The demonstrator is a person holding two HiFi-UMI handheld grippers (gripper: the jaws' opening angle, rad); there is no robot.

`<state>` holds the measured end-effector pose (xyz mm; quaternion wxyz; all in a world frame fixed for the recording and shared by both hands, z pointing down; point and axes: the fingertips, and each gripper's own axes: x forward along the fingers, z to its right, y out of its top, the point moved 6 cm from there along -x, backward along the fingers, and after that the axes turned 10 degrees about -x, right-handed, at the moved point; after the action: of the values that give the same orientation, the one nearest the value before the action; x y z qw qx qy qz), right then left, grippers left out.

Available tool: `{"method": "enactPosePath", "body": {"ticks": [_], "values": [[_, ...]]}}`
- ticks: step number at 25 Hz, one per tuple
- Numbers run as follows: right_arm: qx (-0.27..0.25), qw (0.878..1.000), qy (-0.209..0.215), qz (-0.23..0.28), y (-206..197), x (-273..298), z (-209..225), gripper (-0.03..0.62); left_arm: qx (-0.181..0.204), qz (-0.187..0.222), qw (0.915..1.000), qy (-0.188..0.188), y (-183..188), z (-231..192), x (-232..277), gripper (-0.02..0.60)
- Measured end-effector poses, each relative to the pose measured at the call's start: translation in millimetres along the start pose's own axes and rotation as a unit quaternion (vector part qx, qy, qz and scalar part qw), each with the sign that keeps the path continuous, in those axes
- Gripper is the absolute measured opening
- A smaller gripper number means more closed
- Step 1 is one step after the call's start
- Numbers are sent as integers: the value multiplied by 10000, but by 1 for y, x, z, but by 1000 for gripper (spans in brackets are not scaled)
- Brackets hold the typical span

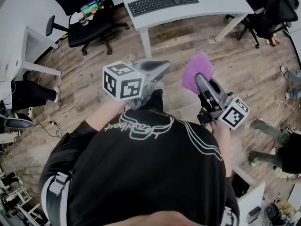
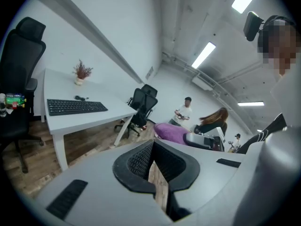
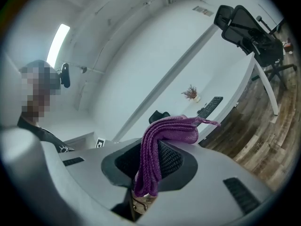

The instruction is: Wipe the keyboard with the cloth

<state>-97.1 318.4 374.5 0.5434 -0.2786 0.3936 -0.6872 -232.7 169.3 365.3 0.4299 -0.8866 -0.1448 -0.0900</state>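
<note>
A black keyboard (image 1: 162, 3) lies on a white desk (image 1: 211, 4) ahead of me, well beyond both grippers. It also shows as the keyboard (image 2: 76, 107) in the left gripper view and, small and far off, as the keyboard (image 3: 210, 106) in the right gripper view. My right gripper (image 1: 200, 77) is shut on a purple cloth (image 1: 196, 69), held at waist height over the wooden floor. The cloth (image 3: 162, 135) hangs folded between the pads and bunches past the tips. My left gripper (image 1: 164, 66) is shut and holds nothing, its tips (image 2: 153, 145) meeting, beside the cloth (image 2: 170, 131).
A black office chair (image 1: 87, 18) with small items on its seat stands left of the desk; more chairs (image 1: 270, 13) stand at its right end. A potted plant (image 2: 82, 73) sits on the desk. Other people's legs (image 1: 268, 128) are at the right, and people (image 2: 183, 112) stand farther off.
</note>
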Motion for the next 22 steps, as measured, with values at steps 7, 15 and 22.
{"method": "enactPosePath", "body": {"ticks": [7,15,22], "values": [[337,9990,98,-280,39,103,98,48,-315,-93,9991,252,83,-100,50,5],[302,9984,232,-425,96,204,187,48,-549,196,9969,530,182,-197,85,5],[265,9982,413,-353,126,238,223,48,-722,255,9950,646,216,-227,109,5]]}}
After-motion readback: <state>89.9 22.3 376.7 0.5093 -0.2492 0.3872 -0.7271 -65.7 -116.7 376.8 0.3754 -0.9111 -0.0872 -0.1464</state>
